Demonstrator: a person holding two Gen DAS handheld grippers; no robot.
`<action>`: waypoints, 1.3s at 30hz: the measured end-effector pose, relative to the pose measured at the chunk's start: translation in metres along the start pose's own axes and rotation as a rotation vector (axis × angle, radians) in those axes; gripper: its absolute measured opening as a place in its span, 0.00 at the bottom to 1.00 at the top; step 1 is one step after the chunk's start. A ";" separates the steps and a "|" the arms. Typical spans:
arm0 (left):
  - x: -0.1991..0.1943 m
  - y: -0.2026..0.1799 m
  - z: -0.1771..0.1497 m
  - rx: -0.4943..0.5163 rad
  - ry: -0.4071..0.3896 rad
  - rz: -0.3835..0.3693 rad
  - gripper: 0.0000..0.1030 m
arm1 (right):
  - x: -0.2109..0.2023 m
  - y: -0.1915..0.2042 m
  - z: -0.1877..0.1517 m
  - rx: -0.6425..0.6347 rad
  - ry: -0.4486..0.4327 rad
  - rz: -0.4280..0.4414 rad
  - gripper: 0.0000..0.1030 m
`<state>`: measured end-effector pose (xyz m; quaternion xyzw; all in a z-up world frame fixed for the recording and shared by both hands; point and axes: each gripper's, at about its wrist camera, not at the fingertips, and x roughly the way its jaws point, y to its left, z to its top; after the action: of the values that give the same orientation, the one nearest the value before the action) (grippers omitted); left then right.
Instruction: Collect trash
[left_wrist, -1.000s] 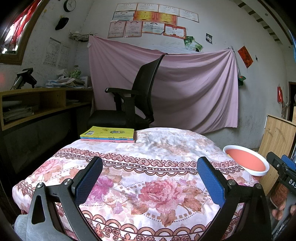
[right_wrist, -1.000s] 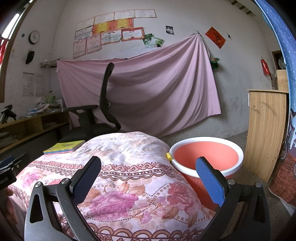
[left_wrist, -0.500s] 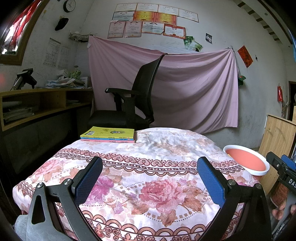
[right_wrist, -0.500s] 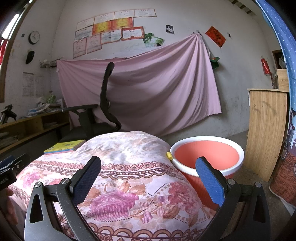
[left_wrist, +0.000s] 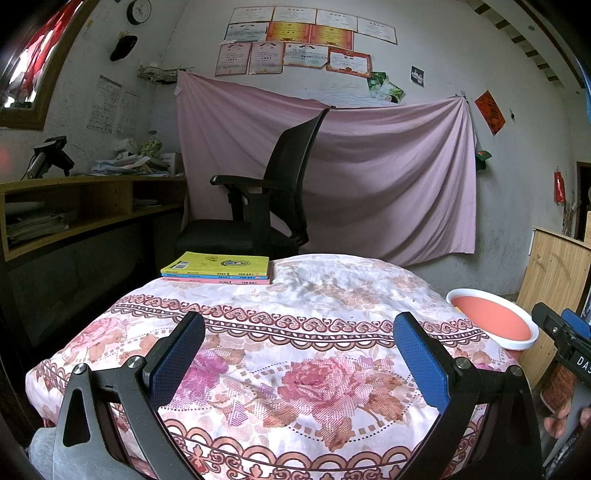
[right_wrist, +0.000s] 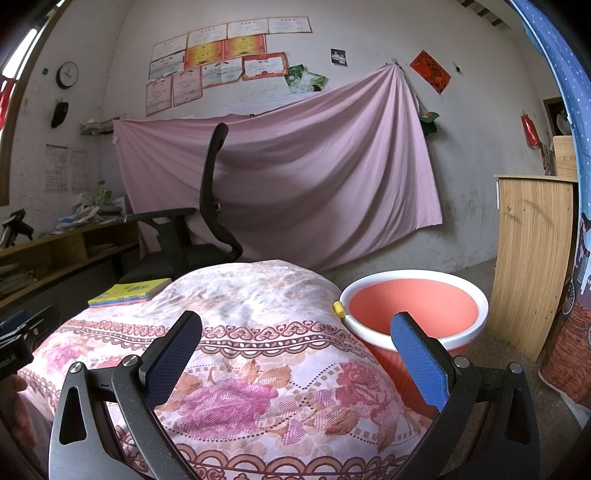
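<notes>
A round table under a floral pink cloth (left_wrist: 295, 354) (right_wrist: 258, 332) fills the foreground of both views. A salmon bin with a white rim (right_wrist: 413, 314) (left_wrist: 491, 321) stands on the floor right of the table. I see no loose trash on the cloth. My left gripper (left_wrist: 299, 354) hovers open over the near part of the table with nothing between its blue pads. My right gripper (right_wrist: 295, 350) is open too, over the table's right edge beside the bin, holding nothing.
A stack of books (left_wrist: 218, 267) with a yellow cover lies at the table's far left. A black office chair (left_wrist: 266, 206) stands behind it. A wooden desk (left_wrist: 85, 206) runs along the left wall and a wooden board (right_wrist: 532, 258) leans at the right.
Both grippers have hardly moved; the right wrist view has shifted very slightly, with the bin a touch lower. Both stay open.
</notes>
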<state>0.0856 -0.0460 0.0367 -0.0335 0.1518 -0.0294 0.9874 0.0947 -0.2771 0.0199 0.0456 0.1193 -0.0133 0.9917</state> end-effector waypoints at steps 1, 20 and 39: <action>0.000 0.000 0.000 0.000 0.000 0.000 0.97 | 0.000 0.000 0.000 0.000 -0.001 0.000 1.00; 0.000 0.000 0.000 0.000 0.000 -0.001 0.97 | 0.000 0.001 0.001 0.002 0.001 0.000 1.00; 0.002 0.003 0.000 0.013 -0.007 0.026 0.97 | -0.006 0.012 -0.002 0.004 0.009 0.003 1.00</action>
<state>0.0875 -0.0430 0.0360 -0.0253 0.1485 -0.0174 0.9884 0.0888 -0.2645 0.0203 0.0478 0.1238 -0.0120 0.9911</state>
